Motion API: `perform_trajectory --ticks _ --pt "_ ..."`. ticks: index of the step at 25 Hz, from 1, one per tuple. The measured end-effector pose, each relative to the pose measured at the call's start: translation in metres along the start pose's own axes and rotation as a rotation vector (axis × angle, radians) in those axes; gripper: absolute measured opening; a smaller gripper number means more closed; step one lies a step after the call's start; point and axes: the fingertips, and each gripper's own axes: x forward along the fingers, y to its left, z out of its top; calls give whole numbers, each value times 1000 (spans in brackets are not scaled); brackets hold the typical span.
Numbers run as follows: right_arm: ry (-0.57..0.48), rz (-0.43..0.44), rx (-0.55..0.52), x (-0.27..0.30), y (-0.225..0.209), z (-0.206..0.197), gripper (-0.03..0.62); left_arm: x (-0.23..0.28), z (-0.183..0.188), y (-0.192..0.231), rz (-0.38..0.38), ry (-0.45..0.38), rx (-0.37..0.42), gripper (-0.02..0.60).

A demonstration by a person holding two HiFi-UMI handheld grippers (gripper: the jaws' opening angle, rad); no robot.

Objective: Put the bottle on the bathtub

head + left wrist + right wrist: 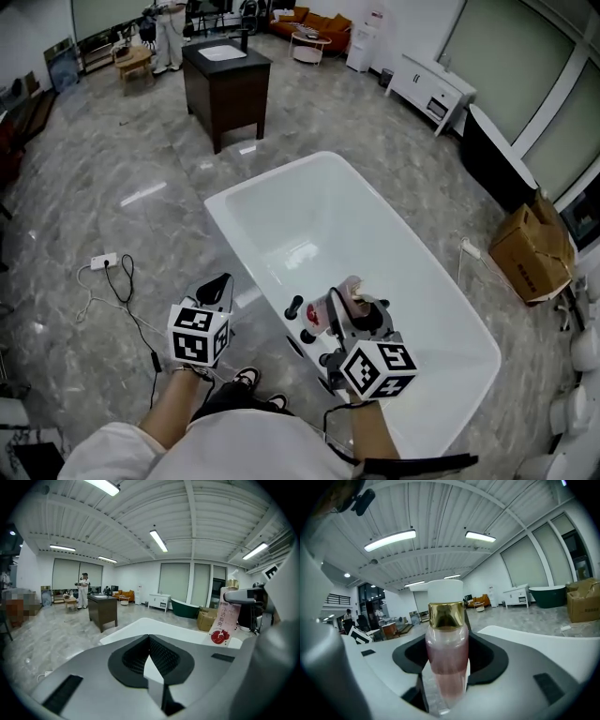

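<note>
Writing runs down the pale label of the bottle (224, 620) in red characters, too small to read, with a red fruit printed beneath them. Print on the cardboard box (530, 251) at the right edge of the head view is also illegible.

Both forearms come in from the bottom of that frame. The right gripper (325, 317), at lower centre, has its tongs clamped on the bottle's pink body below the gold cap, holding it in the air above the near end of the white bathtub (246, 190). The left gripper (219, 285), at lower left, points up the frame over the grey floor just beside the tub's near corner, with its tongs closed together on nothing.
</note>
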Motion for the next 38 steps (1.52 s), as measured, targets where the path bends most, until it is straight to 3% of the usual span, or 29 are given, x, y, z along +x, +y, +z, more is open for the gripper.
perform_trajectory --ticks 6,15,26,38 --pt "50 95 -4 32 35 -20 236 -23 -18 34 82 31 -26 15" --pt "128 129 -15 79 60 -63 236 -26 -55 61 105 94 -50 16" --pt "211 130 -23 144 64 -121 236 19 -104 94 99 154 -92 16" --pt "254 109 -61 205 55 -158 236 72 -123 134 120 169 -154 16"
